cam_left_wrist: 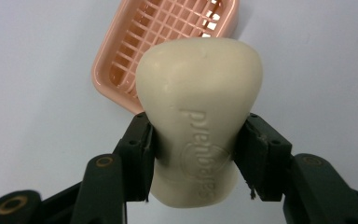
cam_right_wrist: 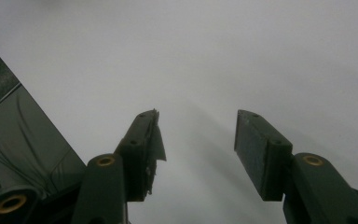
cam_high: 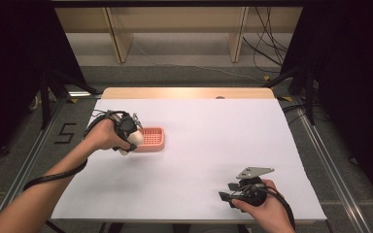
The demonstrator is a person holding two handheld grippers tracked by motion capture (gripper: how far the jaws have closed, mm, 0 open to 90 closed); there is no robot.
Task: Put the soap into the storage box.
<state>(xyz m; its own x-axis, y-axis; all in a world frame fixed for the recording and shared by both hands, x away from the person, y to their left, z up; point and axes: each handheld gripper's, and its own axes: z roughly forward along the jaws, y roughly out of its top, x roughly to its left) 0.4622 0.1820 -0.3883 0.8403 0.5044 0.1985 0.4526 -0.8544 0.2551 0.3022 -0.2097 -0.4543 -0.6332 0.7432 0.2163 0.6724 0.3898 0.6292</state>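
White paper covers the table (cam_high: 199, 160), with bare grey floor and wooden shelving legs beyond its far edge. Over the near-left part of the sheet, the left gripper (cam_left_wrist: 193, 140) is clenched on a cream bar of soap (cam_left_wrist: 198, 107). Its two pads press the bar's narrow flanks, roughly at the middle of the embossed brand lettering, so the rounded far end sticks out well past the jaw tips. Just beyond that end lies a pink soap dish (cam_left_wrist: 135, 51) with a slotted grid floor. In the high view the soap (cam_high: 135, 140) shows at the dish's (cam_high: 153, 138) left edge, held above the paper.

I judge the bar stiff and fairly dense for its size, unlikely to bend or crack under the pads. It is smooth and waxy, though, and its curved sides taper, so it could slide forward out of a light pinch or pivot between the pads. The present hold across the waist looks sound. A grip nearer either rounded end would likely squeeze it out. The dish looks light, thin plastic and could skid on the paper if nudged.

At the near-right of the sheet, the right gripper (cam_right_wrist: 196, 140) rests with jaws apart and nothing between them.
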